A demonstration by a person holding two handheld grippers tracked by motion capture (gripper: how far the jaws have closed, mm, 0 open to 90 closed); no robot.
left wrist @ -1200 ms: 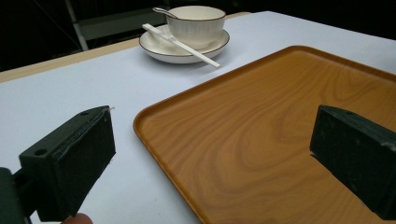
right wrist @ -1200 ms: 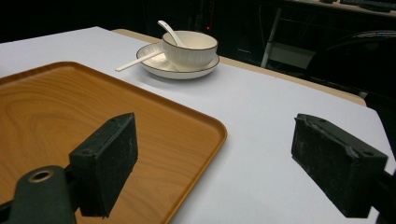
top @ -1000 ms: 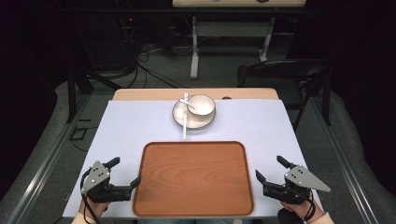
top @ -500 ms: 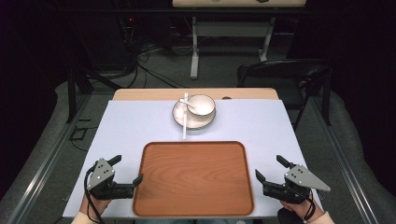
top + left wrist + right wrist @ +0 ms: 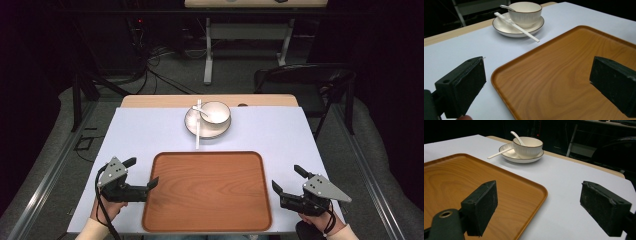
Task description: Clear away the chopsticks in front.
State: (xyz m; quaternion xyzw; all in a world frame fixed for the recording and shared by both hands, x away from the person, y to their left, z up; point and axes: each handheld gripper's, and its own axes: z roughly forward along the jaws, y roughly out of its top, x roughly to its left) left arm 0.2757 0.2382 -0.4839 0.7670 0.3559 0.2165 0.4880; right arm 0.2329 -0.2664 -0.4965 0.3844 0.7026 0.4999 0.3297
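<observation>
High view: a table covered in a pale sheet (image 5: 150, 135) carries a wooden tray (image 5: 207, 190) at its near edge, and a white saucer (image 5: 197, 129) near the far edge holds a bowl (image 5: 216, 112) with a spoon (image 5: 507, 8) inside and a white chopstick (image 5: 198, 131) across its rim. Left gripper (image 5: 141, 175) sits at the tray's left edge and right gripper (image 5: 287, 179) beyond its right edge, both with jaws spread apart and holding nothing.

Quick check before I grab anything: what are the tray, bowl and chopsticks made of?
Tray: looks like wood or wood-print laminate, visible grain, satin sheen. Bowl: likely glazed ceramic, glossy cream with a dark rim line. Chopsticks: smooth white, probably plastic or melamine; can't tell for sure.
</observation>
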